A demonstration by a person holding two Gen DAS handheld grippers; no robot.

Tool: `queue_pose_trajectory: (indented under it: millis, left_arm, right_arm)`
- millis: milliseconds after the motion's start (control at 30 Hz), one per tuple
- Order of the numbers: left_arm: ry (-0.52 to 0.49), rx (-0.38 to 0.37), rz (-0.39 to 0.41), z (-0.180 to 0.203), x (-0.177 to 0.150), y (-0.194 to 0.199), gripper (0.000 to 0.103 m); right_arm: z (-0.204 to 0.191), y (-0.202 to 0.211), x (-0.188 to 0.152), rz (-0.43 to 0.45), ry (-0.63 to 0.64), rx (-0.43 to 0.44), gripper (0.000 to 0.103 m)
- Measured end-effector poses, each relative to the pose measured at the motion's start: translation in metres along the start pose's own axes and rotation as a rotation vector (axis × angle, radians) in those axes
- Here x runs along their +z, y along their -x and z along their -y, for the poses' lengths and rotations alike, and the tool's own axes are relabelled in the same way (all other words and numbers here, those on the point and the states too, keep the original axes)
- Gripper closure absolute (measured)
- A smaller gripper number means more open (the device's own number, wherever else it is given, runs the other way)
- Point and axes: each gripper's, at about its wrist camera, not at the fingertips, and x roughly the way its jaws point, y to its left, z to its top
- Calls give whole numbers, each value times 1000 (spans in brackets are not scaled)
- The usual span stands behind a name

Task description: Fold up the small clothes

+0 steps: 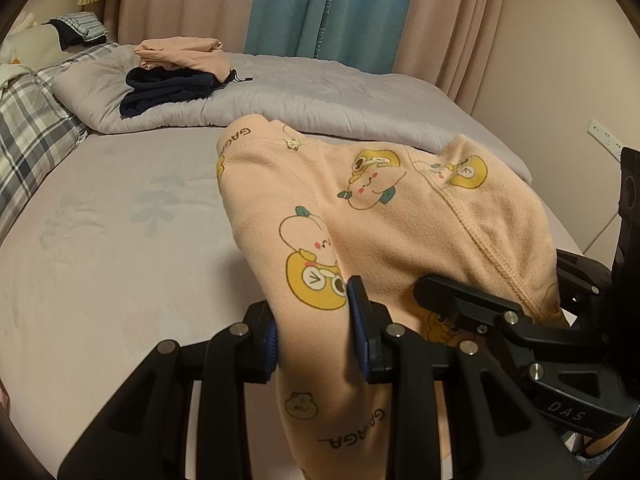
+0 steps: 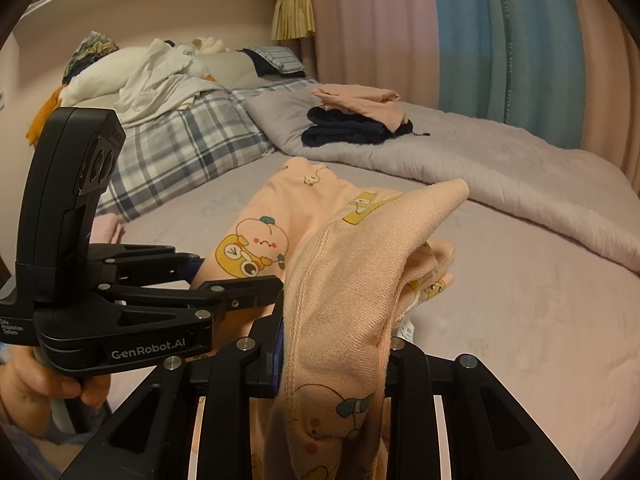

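A small peach garment with yellow cartoon prints (image 1: 380,216) hangs between both grippers above the bed, its far end resting on the sheet; it also shows in the right wrist view (image 2: 340,264). My left gripper (image 1: 316,340) is shut on a fold of it. My right gripper (image 2: 332,352) is shut on its stitched edge, close beside the left one. The right gripper shows at the right of the left wrist view (image 1: 480,312), and the left gripper shows at the left of the right wrist view (image 2: 224,284).
A folded stack, a peach piece (image 1: 180,54) over a dark navy piece (image 1: 168,92), lies on the grey quilt (image 1: 320,96) at the back. A plaid pillow (image 1: 28,136) and piled bedding (image 2: 160,76) are at the left. Curtains (image 1: 320,4) hang behind. The lilac sheet (image 1: 112,220) lies below.
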Motion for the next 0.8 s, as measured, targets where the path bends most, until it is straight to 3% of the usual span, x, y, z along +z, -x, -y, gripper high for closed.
queue_pose_trajectory:
  millis: [800]
  left_arm:
    - [6, 3, -6, -17, 7, -13, 73]
  right_arm:
    - [4, -3, 1, -4, 8, 5, 74]
